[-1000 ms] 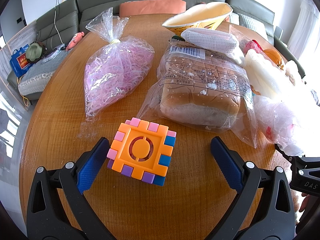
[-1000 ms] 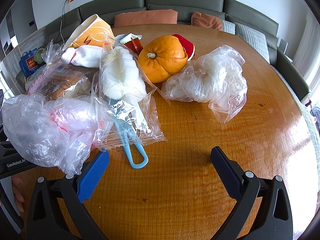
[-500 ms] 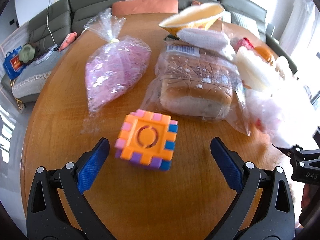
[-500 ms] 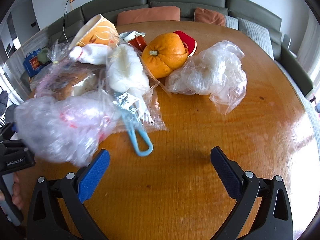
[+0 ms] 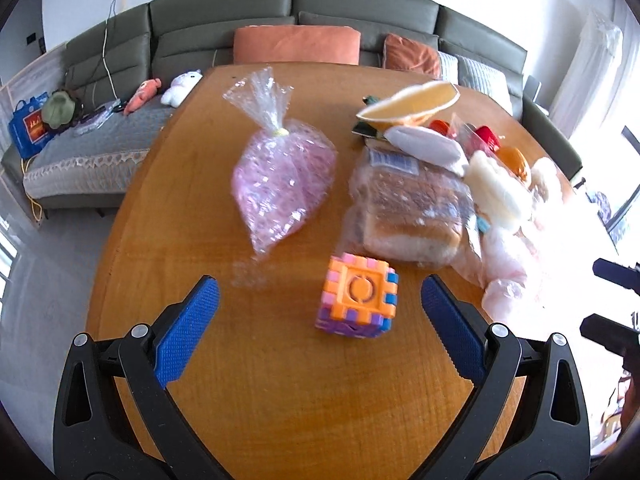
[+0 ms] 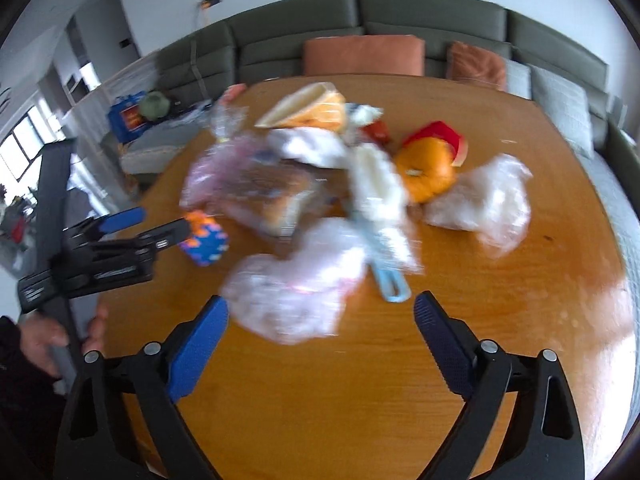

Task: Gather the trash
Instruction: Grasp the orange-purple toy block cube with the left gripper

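On the round wooden table [image 5: 280, 400] lies a heap: a crumpled clear plastic bag [image 6: 296, 288], a second crumpled bag [image 6: 484, 204], a crushed paper cup [image 5: 412, 104] and a wrapped blue-handled item [image 6: 390, 284]. My left gripper [image 5: 319, 286] hangs open above the table, with an orange-and-purple toy cube [image 5: 358, 302] below its right finger. My right gripper [image 6: 321, 303] is raised and its jaws are closing. The nearer crumpled bag shows between its fingertips, and the pads do not touch it. The right wrist view is blurred.
A bagged bread loaf [image 5: 412, 208], a tied bag of pink bands [image 5: 280, 180], a white cloth [image 5: 424, 146] and an orange [image 6: 426, 174] share the table. A green sofa [image 5: 360, 8] curves behind it. A person's hand [image 6: 36, 340] holds the left gripper's handle.
Both grippers have risen and drawn back from the heap, so more of the table shows. The right wrist view has swung left and now takes in the left gripper.
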Tool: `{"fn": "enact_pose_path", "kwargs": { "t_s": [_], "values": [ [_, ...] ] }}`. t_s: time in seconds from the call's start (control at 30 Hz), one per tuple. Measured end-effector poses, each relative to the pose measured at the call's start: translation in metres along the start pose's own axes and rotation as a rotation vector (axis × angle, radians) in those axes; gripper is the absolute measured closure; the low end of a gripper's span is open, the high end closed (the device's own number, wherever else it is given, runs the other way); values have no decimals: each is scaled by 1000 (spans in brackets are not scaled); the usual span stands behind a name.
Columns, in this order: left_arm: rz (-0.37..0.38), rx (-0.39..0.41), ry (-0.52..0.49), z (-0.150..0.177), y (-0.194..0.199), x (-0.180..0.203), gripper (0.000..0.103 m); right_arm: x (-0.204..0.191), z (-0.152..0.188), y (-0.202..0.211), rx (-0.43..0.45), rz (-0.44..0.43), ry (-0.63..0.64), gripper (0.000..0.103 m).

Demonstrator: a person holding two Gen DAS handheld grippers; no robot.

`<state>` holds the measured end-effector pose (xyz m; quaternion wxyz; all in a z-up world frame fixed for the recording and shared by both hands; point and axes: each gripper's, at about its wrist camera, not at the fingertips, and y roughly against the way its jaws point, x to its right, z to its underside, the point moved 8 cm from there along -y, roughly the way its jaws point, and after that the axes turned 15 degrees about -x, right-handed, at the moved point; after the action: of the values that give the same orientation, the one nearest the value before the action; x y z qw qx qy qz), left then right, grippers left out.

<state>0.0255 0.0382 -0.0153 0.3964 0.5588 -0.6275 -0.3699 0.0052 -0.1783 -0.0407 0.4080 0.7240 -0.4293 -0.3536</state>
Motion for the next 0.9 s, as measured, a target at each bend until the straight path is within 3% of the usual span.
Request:
{"fn": "enact_pose_path", "kwargs": {
  "t_s": [0.17,0.3,0.4,0.43,0.6,0.63,0.73,0.77,0.9],
  "values": [
    [3,-14,-9,-3,-3,-9,6,-28,-11,-27,-34,9,19,20],
    [14,-41,-37,-2,-10,-10,6,-23,-16,-55,-79,75,-13,34],
    [31,-55,-64,-3,-15,-7,6,-15,-15,-62,-101,117,-28,68],
    [34,-58,-77,-2,-18,-4,6,-14,-16,-60,-96,103,-31,73],
    [36,-82,-124,-2,-34,9,6,-10,-13,-42,-59,52,-44,79],
    [38,-87,-125,-1,-37,9,11,-11,-12,-37,-48,48,-42,79],
    [68,-118,-130,4,-45,9,54,-17,-12,-25,-21,51,-25,79],
    [65,-102,-130,4,-43,8,62,-19,-13,-22,-15,52,-20,79],
    [96,-78,-118,7,-30,-1,62,-31,-15,-5,25,51,5,79]
  ]
}}
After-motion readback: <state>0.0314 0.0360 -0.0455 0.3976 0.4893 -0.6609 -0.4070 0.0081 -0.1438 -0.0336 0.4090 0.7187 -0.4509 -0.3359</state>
